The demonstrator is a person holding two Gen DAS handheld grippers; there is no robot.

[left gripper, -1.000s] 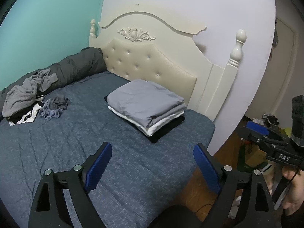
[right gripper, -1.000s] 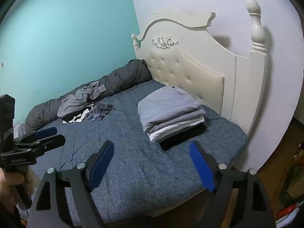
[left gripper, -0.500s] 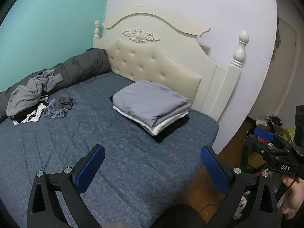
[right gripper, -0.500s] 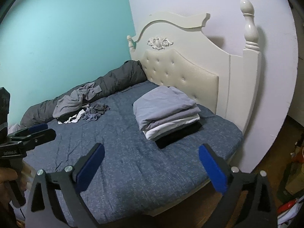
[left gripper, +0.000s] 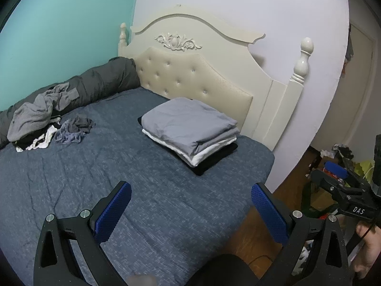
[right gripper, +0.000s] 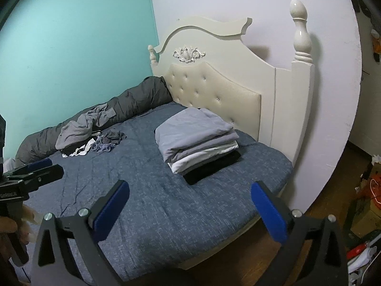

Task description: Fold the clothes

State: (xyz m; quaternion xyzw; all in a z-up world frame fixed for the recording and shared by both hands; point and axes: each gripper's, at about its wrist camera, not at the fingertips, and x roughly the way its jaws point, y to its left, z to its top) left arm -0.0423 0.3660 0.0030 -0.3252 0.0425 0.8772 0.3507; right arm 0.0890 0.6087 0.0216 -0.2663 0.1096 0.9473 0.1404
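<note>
Unfolded clothes [left gripper: 47, 119] lie far from both tongs [left gripper: 190, 211] [right gripper: 190, 211], spread wide and empty; a careless reach could topple the folded stack [left gripper: 190, 131]

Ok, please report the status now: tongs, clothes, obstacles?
Both tongs, left and right, open, empty. Folded stack by headboard; unfolded pile waiting. Nothing in the way.

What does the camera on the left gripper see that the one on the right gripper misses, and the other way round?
Only the left wrist view shows a door at the far right and the right gripper from the side. Only the right wrist view shows the left gripper from the side. Both share the bed, the stack of folded clothes, the unfolded heap, the headboard, and empty, wide-open jaws.
</note>
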